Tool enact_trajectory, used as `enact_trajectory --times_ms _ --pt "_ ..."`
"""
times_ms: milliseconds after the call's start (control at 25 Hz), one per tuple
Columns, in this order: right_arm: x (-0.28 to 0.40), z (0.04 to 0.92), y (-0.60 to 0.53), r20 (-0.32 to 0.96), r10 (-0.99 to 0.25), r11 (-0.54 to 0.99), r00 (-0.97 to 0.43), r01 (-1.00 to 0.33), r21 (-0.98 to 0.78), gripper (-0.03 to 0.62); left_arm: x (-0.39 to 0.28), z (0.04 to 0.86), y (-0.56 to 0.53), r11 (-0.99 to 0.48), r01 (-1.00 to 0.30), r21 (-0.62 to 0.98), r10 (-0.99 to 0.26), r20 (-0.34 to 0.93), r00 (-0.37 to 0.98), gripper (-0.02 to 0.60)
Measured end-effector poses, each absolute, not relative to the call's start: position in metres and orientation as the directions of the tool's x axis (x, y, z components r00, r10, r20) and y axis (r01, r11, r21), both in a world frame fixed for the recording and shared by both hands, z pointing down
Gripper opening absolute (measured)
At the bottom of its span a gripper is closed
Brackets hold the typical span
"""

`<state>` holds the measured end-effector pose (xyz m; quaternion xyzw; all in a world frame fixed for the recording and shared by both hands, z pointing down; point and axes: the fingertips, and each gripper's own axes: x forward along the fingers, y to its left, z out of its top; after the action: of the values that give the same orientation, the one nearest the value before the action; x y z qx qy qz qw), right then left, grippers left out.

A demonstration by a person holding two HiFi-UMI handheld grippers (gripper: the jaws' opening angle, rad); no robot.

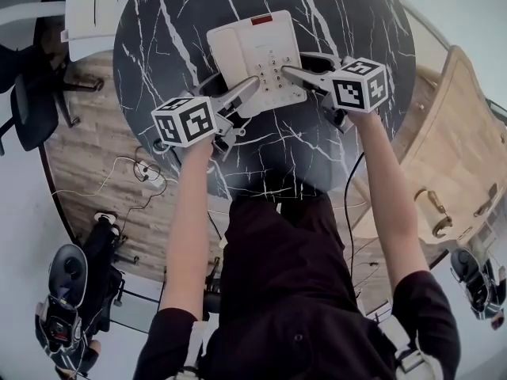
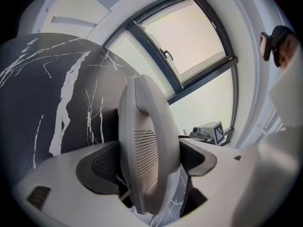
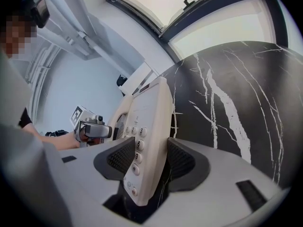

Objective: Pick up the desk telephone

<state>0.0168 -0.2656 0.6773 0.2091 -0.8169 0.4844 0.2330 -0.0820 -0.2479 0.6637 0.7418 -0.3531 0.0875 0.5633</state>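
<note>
A cream desk telephone (image 1: 257,54) with a red label sits over the black marble table (image 1: 158,38). My left gripper (image 1: 245,93) holds its left side, and the jaws are shut on the handset (image 2: 147,150), which stands edge-on between the dark pads. At the phone's right side, my right gripper (image 1: 297,74) is shut on the keypad edge (image 3: 147,126), with the number keys showing between its pads. Whether the phone rests on the table or is raised off it, I cannot tell.
The round table's near edge lies just in front of the person's body. A white chair (image 1: 91,6) stands at the far left and a wooden cabinet (image 1: 459,141) at the right. Cables and a power strip (image 1: 146,172) lie on the wood floor. A window (image 2: 184,37) is beyond the table.
</note>
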Motion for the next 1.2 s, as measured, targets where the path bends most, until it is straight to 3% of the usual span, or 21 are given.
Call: enact_trajectory --times_ms 440,1200 --pt "0.013 0.672 -0.245 0.637 -0.094 0.417 -0.765 -0.612 -0.672 0.224 -0.084 0.658 -0.23 -0.12 -0.634 0.764 -0.393 0.55 0.737 0.393" --pt "0.002 0.606 -0.186 0.64 -0.229 0.349 -0.733 -0.676 -0.649 0.219 -0.099 0.594 -0.183 -0.202 -0.565 0.8 -0.387 0.465 0.796 0.393"
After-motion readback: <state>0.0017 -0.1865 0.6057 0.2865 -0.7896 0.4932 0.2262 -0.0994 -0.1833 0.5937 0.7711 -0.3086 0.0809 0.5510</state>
